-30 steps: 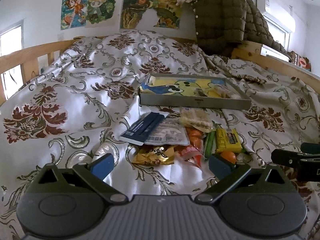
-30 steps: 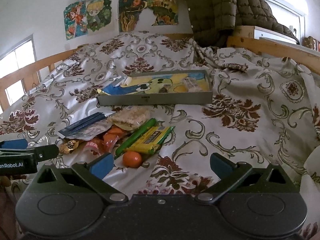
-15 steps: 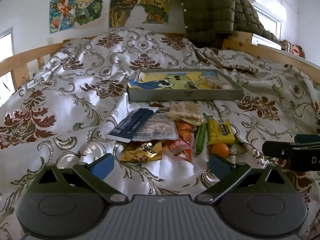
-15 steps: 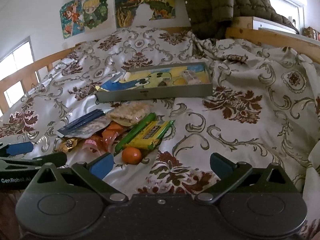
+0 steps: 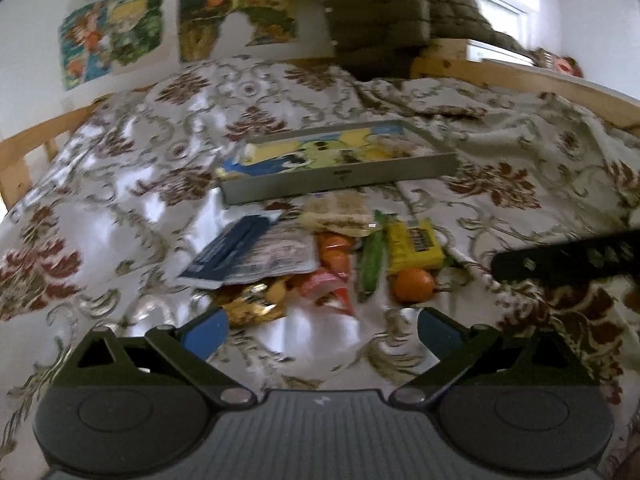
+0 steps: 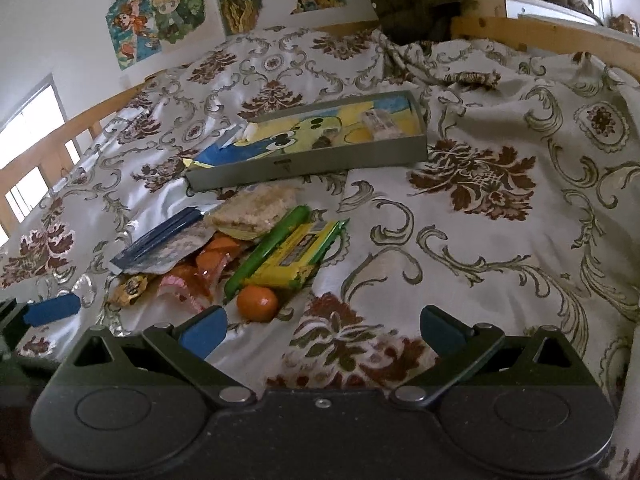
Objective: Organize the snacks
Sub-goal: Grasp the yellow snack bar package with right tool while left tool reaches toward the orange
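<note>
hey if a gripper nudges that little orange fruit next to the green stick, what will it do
The orange fruit is round and lies loose on glossy bedspread, so it would probably roll. It looks firm enough for open fingers to grip, though hard squeezing might bruise it.

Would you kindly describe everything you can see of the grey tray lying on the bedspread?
The grey tray is a shallow rectangular box with low matte grey walls and a small mark midway along its near wall. A cartoon picture in yellow, blue and green lines its floor. It lies flat on the floral bedspread, just beyond the snack pile. Inside, a small pale wrapped packet sits near the right end and a small dark item, too small to identify, near the middle. Neither gripper touches it.
</note>
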A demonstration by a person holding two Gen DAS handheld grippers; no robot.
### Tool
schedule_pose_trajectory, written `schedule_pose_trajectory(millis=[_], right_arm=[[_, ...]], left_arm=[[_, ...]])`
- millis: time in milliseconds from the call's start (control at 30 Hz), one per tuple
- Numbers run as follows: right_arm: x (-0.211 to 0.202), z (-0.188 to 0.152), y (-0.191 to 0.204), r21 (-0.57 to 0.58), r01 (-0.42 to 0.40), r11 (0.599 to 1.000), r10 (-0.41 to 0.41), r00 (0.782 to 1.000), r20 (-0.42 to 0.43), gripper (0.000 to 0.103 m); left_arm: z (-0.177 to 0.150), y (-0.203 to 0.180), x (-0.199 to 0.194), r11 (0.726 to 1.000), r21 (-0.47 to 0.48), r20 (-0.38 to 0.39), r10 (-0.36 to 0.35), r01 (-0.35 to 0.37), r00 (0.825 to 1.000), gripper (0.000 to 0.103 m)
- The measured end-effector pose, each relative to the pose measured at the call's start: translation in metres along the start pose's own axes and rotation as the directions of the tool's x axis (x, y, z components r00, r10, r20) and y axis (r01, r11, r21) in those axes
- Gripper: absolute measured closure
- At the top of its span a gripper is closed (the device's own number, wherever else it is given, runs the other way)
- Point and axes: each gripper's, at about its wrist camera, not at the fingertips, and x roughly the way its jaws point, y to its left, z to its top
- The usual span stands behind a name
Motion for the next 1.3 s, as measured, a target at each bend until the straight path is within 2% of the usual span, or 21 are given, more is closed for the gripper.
schedule_pose_trajectory(millis=[133,233,400,500,700,767,933,1067,1200,1300], right_arm=[[0.012,0.010,-0.005,-0.010,-0.002,1.000,0.002,1.000,-0.012,0.001],[0.024,0.018,-0.003,-0.061,-0.019,0.998,0.018,1.000,-0.022,0.001],[0.045,0.036,0.002,-0.149,-0.083,0.985,0.076,0.996,-0.056,0.004],[0.062,0.048,0.003,-0.159,-0.138,0.978,0.122,0.987,-0.104,0.007],[0.093,0.060,0.000,-0.115,-0.219,0.969,0.192,0.959,-0.207,0.014],[0.100,0.062,0.001,-0.106,-0.220,0.970,0.192,0.956,-0.222,0.018],[0.117,0.069,0.007,-0.102,-0.218,0.971,0.188,0.950,-0.249,0.023],[0.133,0.074,0.015,-0.123,-0.176,0.977,0.135,0.948,-0.287,0.024],[0.143,0.075,0.024,-0.182,-0.132,0.974,0.072,0.950,-0.303,0.029],[0.142,0.073,0.025,-0.227,-0.131,0.965,0.059,0.952,-0.300,0.031]], left_arm=[[0.004,-0.016,0.007,0.996,0.068,0.007,-0.057,0.057,0.998,0.000],[0.008,-0.027,0.017,0.986,0.116,-0.010,-0.120,0.120,0.993,0.000],[0.014,-0.044,0.037,0.948,0.220,-0.038,-0.229,0.232,0.973,0.000],[0.016,-0.048,0.052,0.933,0.236,-0.073,-0.261,0.271,0.963,0.001],[0.022,-0.037,0.075,0.936,0.152,-0.109,-0.303,0.317,0.947,0.008],[0.024,-0.031,0.081,0.937,0.112,-0.128,-0.316,0.330,0.940,0.018],[0.025,-0.023,0.098,0.940,0.020,-0.157,-0.333,0.340,0.930,0.032],[0.026,-0.021,0.107,0.953,-0.004,-0.167,-0.300,0.303,0.939,0.046],[0.026,-0.021,0.109,0.956,-0.005,-0.172,-0.289,0.293,0.942,0.052],[0.024,-0.023,0.107,0.958,0.005,-0.173,-0.281,0.286,0.944,0.057]])
